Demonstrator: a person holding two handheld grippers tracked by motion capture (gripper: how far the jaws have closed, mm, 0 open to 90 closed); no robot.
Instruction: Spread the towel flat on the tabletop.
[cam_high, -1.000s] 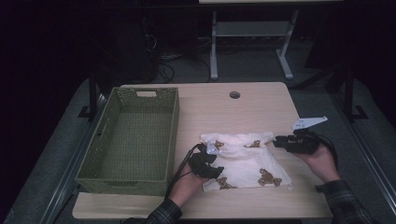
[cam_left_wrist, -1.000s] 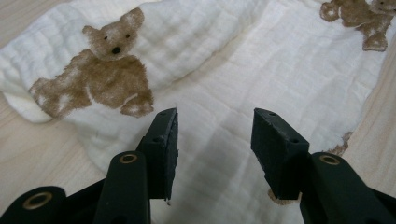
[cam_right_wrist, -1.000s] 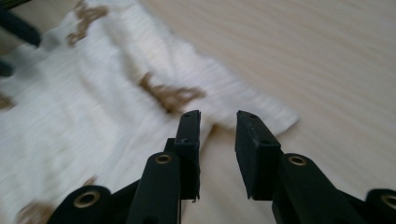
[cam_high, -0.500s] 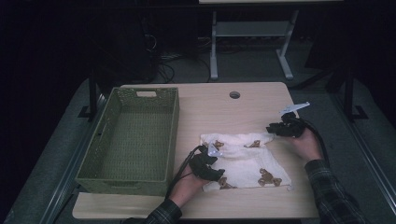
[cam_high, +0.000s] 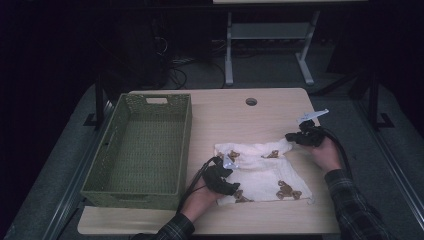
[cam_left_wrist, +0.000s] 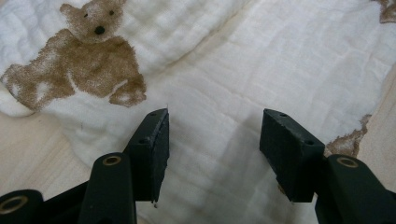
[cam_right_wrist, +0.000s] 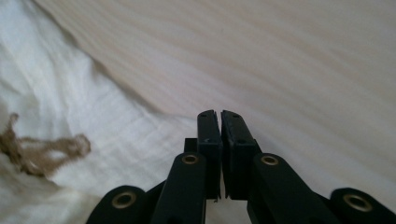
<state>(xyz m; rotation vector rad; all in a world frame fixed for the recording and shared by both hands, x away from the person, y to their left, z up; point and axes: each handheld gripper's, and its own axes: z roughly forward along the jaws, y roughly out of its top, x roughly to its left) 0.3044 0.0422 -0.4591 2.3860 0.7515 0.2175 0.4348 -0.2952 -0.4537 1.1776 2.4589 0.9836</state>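
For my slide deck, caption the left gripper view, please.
Open left gripper poised over a white cloth printed with brown bears.

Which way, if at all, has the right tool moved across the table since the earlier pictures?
Yes. The right tool has shifted left and toward the table's far edge, nearer the round hole, ending at the cloth's far right corner.

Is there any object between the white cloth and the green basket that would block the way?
Nothing visible does. The white cloth lies on the table just right of the green basket; between them there is bare wood and the left gripper, open over the cloth's left edge.
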